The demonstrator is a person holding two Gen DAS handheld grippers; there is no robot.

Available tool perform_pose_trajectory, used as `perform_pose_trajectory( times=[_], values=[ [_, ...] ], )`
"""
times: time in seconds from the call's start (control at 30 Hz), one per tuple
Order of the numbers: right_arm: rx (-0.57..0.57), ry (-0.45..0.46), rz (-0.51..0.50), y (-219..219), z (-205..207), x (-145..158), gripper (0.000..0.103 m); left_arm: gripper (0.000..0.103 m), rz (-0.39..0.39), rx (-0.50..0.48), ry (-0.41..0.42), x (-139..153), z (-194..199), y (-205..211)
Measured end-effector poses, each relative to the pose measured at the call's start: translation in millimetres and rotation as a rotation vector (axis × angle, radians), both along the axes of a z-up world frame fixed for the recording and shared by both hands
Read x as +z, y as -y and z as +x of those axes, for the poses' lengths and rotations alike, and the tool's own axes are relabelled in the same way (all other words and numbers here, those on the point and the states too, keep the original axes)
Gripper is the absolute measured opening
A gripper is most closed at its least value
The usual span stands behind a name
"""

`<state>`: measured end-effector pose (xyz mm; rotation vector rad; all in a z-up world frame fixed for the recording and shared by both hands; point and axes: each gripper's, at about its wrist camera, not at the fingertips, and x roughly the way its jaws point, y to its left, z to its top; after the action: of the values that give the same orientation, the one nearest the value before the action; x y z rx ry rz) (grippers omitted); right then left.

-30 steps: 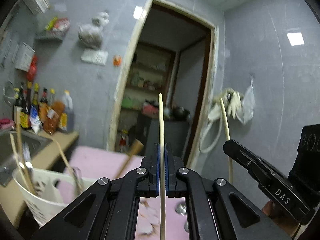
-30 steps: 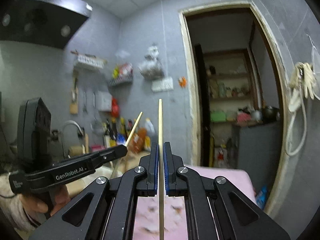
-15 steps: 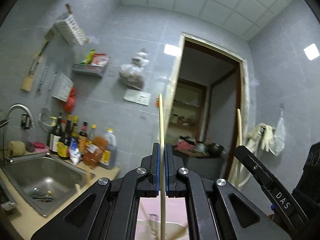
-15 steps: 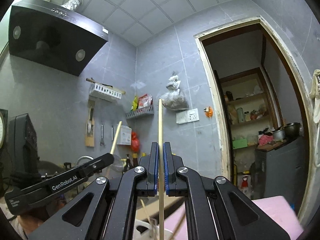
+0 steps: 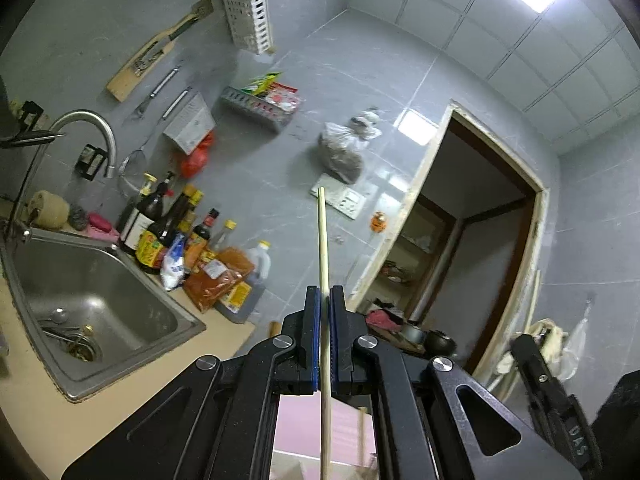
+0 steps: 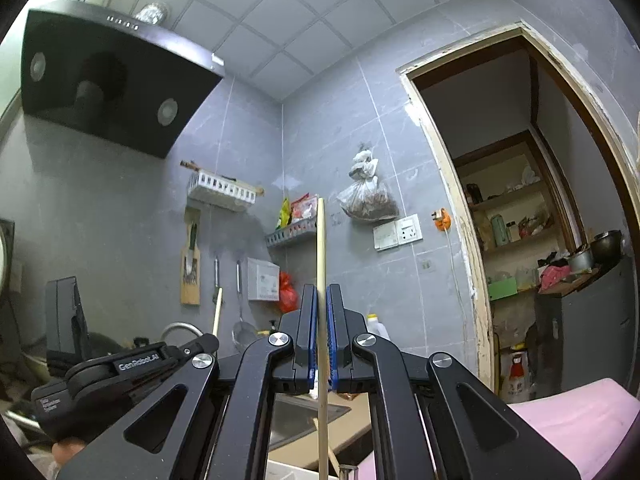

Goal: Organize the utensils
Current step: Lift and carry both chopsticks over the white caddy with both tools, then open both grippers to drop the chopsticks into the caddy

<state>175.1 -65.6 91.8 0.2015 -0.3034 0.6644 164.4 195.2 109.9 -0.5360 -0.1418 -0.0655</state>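
In the left wrist view my left gripper is shut on a pale wooden chopstick that sticks straight up past the blue pads, against the grey tiled wall. My right gripper is likewise shut on a second chopstick, upright in the right wrist view. Each gripper shows in the other's view: the left one at lower left with its chopstick, the right one at lower right. A white slotted utensil holder hangs high on the wall.
A steel sink with a curved tap lies at left, and several sauce bottles stand behind it. A black range hood hangs upper left. A doorway opens at right. A pink mat covers the table below.
Both grippers have swung left and tilted upward, each still holding its chopstick. The left view has rolled and now takes in the sink and wall rack. The white basket has dropped out of sight.
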Motion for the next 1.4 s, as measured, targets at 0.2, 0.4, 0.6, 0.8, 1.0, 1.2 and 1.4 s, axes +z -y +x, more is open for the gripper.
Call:
perform_pose_trajectory(
  times=[0.2, 0.4, 0.6, 0.8, 1.0, 1.2, 1.4],
  values=[
    [-0.018, -0.02, -0.019, -4.9, 13.1, -11.3, 0.003, 0.002, 0.051, 0.104, -0.033, -19.9, 9.8, 16.1],
    [-0.016, -0.058, -0.01, -3.8, 26.0, -18.8, 0.003, 0.002, 0.082, 0.135, -0.058, -33.8, 16.8, 24.5],
    [-0.039, -0.052, -0.042, -11.8, 26.5, -25.2, 0.003, 0.002, 0.074, 0.145, -0.068, -39.8, 18.7, 25.4],
    [-0.055, -0.056, -0.084, -19.3, 27.5, -29.1, 0.003, 0.002, 0.1, 0.14, -0.072, -42.9, 17.7, 31.7],
    [-0.053, -0.067, -0.112, -21.5, 27.7, -33.6, 0.003, 0.002, 0.141, 0.117, -0.103, -49.0, 17.5, 37.0],
    [-0.044, -0.073, -0.144, -22.3, 25.3, -37.5, 0.004, 0.002, 0.144, 0.057, -0.138, -53.8, 17.0, 38.2],
    [-0.041, -0.069, -0.152, -21.2, 20.3, -39.1, 0.005, 0.003, 0.129, 0.006, -0.142, -54.2, 12.7, 34.6]
  ],
)
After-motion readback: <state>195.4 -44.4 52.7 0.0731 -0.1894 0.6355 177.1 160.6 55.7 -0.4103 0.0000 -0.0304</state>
